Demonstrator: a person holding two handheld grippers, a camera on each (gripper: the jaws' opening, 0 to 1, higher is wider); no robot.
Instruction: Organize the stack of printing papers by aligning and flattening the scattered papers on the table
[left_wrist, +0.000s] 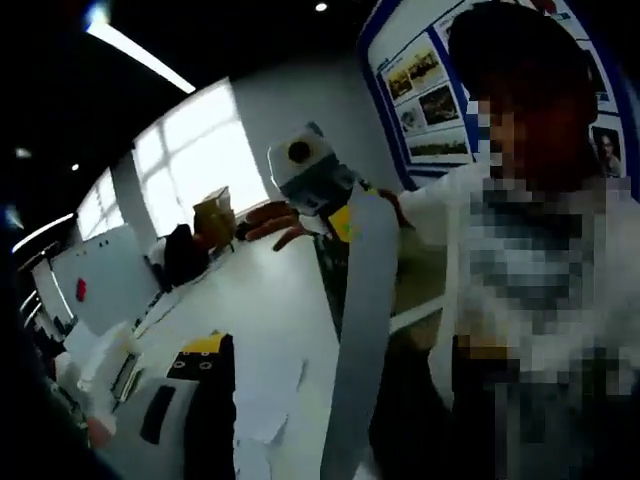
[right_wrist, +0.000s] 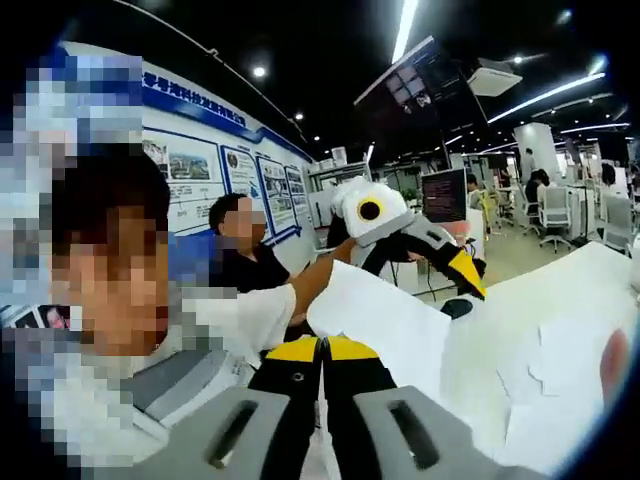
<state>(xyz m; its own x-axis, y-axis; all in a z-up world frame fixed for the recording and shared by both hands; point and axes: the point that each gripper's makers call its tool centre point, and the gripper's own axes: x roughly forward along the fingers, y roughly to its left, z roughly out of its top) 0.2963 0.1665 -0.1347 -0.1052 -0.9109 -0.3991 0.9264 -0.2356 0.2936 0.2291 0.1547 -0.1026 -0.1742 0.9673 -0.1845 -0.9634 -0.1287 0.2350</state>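
Both grippers lifted off the table (right_wrist: 590, 290), clamped on one white paper stack (right_wrist: 385, 320): right gripper (right_wrist: 322, 352) pinching its edge, left gripper (right_wrist: 452, 275) seemingly likewise. Stack edge-on, bowed; loose sheets (right_wrist: 560, 380) below.

Left gripper view: sits low over the white table (left_wrist: 270, 310), rolled sideways, facing bright windows (left_wrist: 200, 150) and a poster wall (left_wrist: 430, 90). A held sheet of paper (left_wrist: 362, 330) stands edge-on, very close to the lens. Right gripper view: looks past its own closed jaws across the table (right_wrist: 560, 300) into an open office. Both views take in the same sheet (right_wrist: 385, 325), the table, the poster wall (right_wrist: 210, 165) and the person's sleeve (right_wrist: 240, 320).
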